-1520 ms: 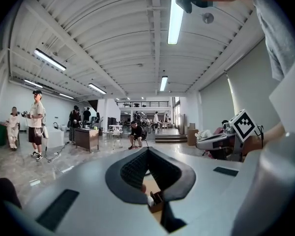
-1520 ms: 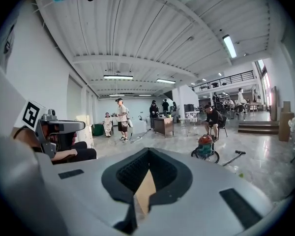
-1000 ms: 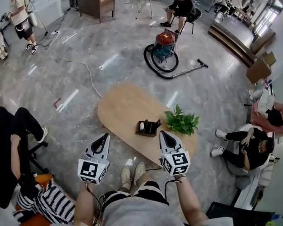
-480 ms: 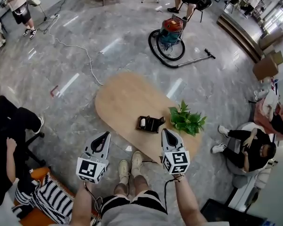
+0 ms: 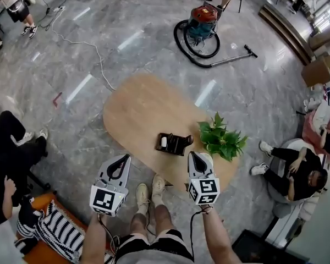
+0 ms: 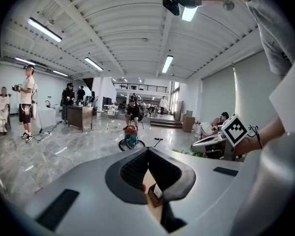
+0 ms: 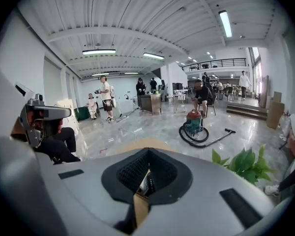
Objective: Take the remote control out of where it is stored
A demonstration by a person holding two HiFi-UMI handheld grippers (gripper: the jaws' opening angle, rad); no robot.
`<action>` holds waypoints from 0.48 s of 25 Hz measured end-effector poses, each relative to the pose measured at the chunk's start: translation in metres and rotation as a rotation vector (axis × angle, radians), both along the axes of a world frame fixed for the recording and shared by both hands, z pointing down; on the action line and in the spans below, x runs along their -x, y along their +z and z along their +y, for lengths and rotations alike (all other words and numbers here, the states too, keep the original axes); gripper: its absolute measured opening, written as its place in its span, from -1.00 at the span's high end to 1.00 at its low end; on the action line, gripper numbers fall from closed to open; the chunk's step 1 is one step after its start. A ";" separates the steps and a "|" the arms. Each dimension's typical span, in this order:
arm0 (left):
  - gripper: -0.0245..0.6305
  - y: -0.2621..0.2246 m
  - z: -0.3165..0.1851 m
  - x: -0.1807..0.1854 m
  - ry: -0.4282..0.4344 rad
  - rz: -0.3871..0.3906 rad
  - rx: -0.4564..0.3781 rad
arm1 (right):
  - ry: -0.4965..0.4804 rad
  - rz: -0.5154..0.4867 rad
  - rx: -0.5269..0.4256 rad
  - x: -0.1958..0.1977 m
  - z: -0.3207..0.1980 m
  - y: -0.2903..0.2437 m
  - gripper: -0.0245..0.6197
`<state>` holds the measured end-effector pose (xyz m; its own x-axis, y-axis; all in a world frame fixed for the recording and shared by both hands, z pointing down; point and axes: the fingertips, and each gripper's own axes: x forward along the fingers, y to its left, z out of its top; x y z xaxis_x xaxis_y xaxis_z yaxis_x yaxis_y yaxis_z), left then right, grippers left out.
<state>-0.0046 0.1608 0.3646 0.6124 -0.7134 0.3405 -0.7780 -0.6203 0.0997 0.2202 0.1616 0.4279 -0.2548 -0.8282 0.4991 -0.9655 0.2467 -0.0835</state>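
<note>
A dark holder (image 5: 175, 144) stands on the oval wooden table (image 5: 137, 111), with a white remote control (image 5: 164, 142) lying in its left part. My left gripper (image 5: 124, 158) hangs over the floor just off the table's near edge, left of the holder, jaws shut and empty. My right gripper (image 5: 191, 155) hovers over the near table edge, a little to the near right of the holder, also shut and empty. The holder (image 6: 155, 193) shows through the gap behind the tips of the left gripper (image 6: 148, 149). Through the right gripper (image 7: 148, 151) the holder (image 7: 146, 182) shows the same way.
A green potted plant (image 5: 223, 139) stands on the table right of the holder. A vacuum cleaner (image 5: 201, 22) with hose lies on the floor beyond. People sit at the right (image 5: 297, 169) and left (image 5: 11, 142). My own feet (image 5: 148, 190) are under the near table edge.
Both grippers keep their places in the head view, jaws still shut. The view has tipped further down: the vacuum and far floor slid toward the top, and the table looks larger.
</note>
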 end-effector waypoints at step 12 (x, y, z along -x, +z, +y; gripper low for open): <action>0.91 0.062 -0.017 -0.014 -0.015 0.025 0.070 | 0.016 -0.002 0.040 -0.021 -0.023 0.071 0.90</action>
